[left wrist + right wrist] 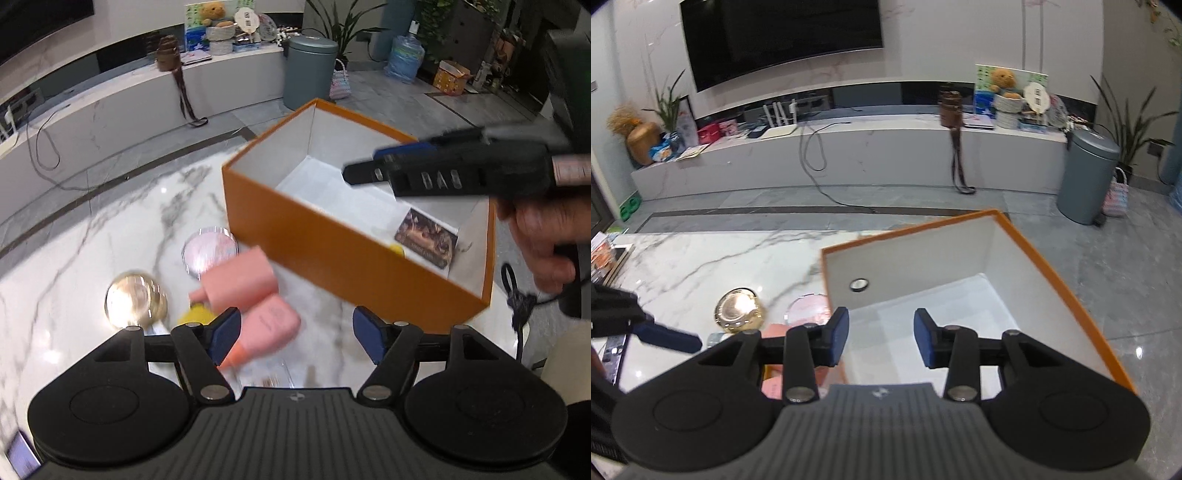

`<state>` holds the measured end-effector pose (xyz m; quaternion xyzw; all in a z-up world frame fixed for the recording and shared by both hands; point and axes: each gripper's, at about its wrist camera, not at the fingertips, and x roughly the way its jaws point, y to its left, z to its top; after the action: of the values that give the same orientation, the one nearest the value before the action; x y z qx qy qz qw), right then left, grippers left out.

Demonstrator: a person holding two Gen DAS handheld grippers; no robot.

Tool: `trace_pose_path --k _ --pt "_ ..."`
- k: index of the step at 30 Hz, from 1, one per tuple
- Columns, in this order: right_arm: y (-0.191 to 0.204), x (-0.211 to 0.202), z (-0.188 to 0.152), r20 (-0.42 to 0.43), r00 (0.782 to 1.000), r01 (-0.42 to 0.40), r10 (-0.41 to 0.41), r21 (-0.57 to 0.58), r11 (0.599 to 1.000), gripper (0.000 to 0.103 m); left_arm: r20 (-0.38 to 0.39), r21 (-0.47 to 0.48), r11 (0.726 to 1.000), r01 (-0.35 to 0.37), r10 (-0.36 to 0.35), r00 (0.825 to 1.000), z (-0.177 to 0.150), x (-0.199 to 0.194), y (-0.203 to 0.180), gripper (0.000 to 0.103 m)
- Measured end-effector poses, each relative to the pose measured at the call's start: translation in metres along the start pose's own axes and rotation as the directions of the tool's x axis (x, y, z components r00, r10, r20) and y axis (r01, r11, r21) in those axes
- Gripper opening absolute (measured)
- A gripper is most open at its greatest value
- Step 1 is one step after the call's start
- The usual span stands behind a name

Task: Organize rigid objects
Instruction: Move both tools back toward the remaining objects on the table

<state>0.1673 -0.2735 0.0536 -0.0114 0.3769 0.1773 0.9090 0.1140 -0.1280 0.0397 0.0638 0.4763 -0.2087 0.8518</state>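
Note:
An open orange box [332, 254] with a white inside stands on the marble table [92, 251]; it also shows in the right wrist view [1067, 280]. A dark card [426, 240] and a yellow item [398, 250] lie inside. Two pink bottles [240, 280] [266, 328], a pink round compact [209, 249], a gold round tin [135, 304] and a yellow object [195, 314] lie left of the box. My left gripper [295, 338] is open and empty above the pink bottles. My right gripper [881, 341] is open and empty over the box; it also shows in the left wrist view [369, 164].
A long white TV bench [849, 162] runs behind the table with a TV above it. A grey bin [1086, 177] stands on the floor at the right. Books and a frame [609, 258] lie at the table's left edge.

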Motion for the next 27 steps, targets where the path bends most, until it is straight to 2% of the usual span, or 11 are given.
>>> trace_pose_path --k 6,9,16,22,27 --pt "0.014 0.000 -0.001 -0.011 1.000 -0.007 0.006 -0.036 0.999 0.040 -0.002 -0.015 0.999 -0.039 0.039 0.999 -0.046 -0.001 -0.011 0.084" --pt "0.020 -0.001 -0.004 -0.014 1.000 -0.012 0.011 -0.051 0.999 0.040 0.021 -0.071 0.996 -0.047 0.048 0.999 -0.071 -0.002 -0.015 0.088" --pt "0.040 0.001 -0.013 -0.021 0.997 -0.071 0.069 -0.089 0.993 0.041 0.045 -0.151 0.982 -0.114 0.122 0.991 -0.119 0.001 -0.026 0.088" --pt "0.067 0.005 -0.030 -0.067 0.992 -0.114 0.103 -0.199 0.973 0.041 0.050 -0.175 0.974 -0.144 0.155 0.987 -0.148 0.002 -0.039 0.088" --pt "0.070 0.006 -0.040 -0.095 0.990 -0.121 0.101 -0.231 0.965 0.041 0.051 -0.169 0.973 -0.154 0.165 0.985 -0.161 0.008 -0.051 0.088"
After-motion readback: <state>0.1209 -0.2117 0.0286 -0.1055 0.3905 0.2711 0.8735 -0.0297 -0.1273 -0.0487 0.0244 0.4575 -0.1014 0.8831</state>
